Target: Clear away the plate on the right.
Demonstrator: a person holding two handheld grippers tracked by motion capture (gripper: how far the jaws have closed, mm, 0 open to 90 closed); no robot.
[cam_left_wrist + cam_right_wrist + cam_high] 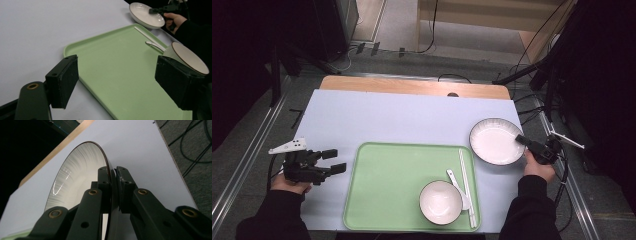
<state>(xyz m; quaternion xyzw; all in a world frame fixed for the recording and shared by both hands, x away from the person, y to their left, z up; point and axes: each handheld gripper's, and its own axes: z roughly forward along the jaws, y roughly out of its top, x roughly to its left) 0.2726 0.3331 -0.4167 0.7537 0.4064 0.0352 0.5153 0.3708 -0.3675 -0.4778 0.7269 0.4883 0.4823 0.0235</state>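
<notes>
High view: right gripper [523, 141] pinches the rim of the shallow white dark-rimmed ceramic plate [494, 140], right of the green plastic tray [387, 185], not yet on it. Small white bowl [440, 201], spoon [458, 186], chopsticks [466, 185] already loaded. Left gripper [334, 161] spread, idle.

plate [495, 141]: glossy white ceramic, finely ribbed inside
tray [382, 185]: smooth matt green, probably plastic
table edge [412, 86]: wood
</notes>
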